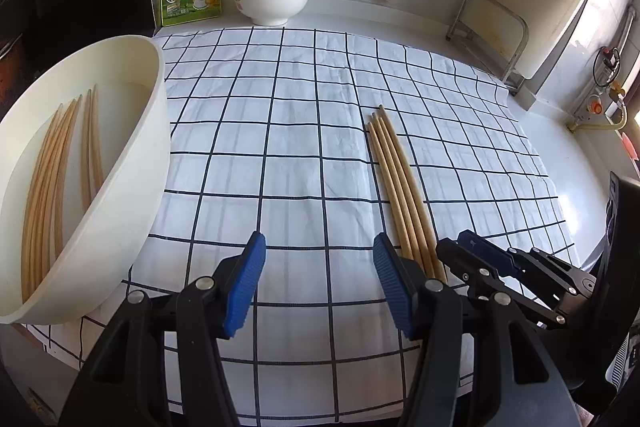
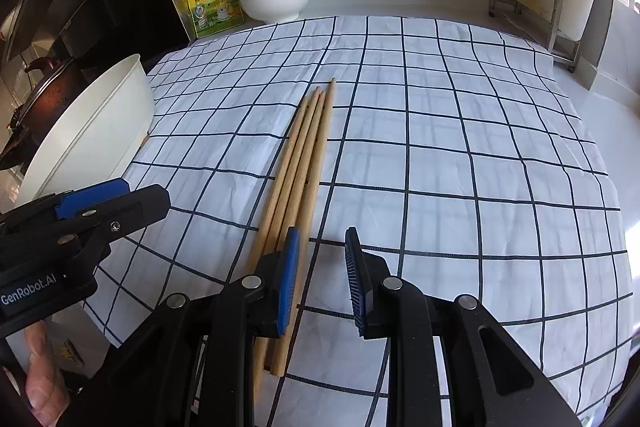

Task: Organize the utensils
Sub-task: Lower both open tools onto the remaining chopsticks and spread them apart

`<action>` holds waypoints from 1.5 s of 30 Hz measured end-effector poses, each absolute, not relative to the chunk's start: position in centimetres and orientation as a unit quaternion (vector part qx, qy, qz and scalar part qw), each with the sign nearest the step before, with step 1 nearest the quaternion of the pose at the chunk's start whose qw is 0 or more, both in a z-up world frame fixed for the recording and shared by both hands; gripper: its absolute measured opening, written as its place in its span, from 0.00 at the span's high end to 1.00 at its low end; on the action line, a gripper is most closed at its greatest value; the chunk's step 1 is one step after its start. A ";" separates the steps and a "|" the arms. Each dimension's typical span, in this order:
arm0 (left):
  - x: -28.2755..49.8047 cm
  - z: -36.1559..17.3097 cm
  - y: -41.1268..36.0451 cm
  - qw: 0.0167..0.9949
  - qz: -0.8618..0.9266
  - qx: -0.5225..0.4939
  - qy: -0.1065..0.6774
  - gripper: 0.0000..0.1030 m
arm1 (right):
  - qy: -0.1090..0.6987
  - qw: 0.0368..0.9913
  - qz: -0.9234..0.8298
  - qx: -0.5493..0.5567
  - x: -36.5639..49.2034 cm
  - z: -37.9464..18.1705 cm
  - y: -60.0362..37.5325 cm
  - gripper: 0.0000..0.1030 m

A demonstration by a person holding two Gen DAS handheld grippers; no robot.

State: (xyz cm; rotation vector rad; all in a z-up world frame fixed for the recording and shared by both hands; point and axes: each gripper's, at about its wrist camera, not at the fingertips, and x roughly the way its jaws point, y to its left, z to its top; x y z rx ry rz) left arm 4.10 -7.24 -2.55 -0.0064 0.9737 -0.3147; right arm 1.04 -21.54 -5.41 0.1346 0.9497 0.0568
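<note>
Chopsticks (image 2: 304,163), four, lie bundled mid-frame on the checked cloth (image 2: 460,147); more sit in the white basin (image 1: 132,155) at left. Light, stiff, smooth wood, likely to roll: grip near the thick ends. Right claw (image 2: 320,279) narrowly parted, opening, empty, left pad beside the bundle. Left claw (image 1: 318,283) open, empty.

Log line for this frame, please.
left gripper: open, empty | right gripper: open beside chopsticks on cloth | more in tub
</note>
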 end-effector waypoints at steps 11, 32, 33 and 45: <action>4.3 -2.9 -7.4 0.869 -0.151 -0.006 0.470 0.46 | 0.462 0.885 0.032 0.040 1.2 -5.7 -20.6 0.92; 4.4 -5.2 -11.2 0.857 -0.166 0.022 0.487 0.39 | 0.455 0.886 0.006 0.087 -1.4 -5.6 -26.0 0.94; 4.4 -5.3 -11.4 0.858 -0.164 0.026 0.487 0.39 | 0.451 0.888 0.006 0.092 -1.4 -5.5 -26.1 0.93; 4.6 -5.8 -12.3 0.861 -0.147 0.060 0.483 0.32 | 0.443 0.891 0.002 0.099 -1.3 -5.2 -26.7 0.84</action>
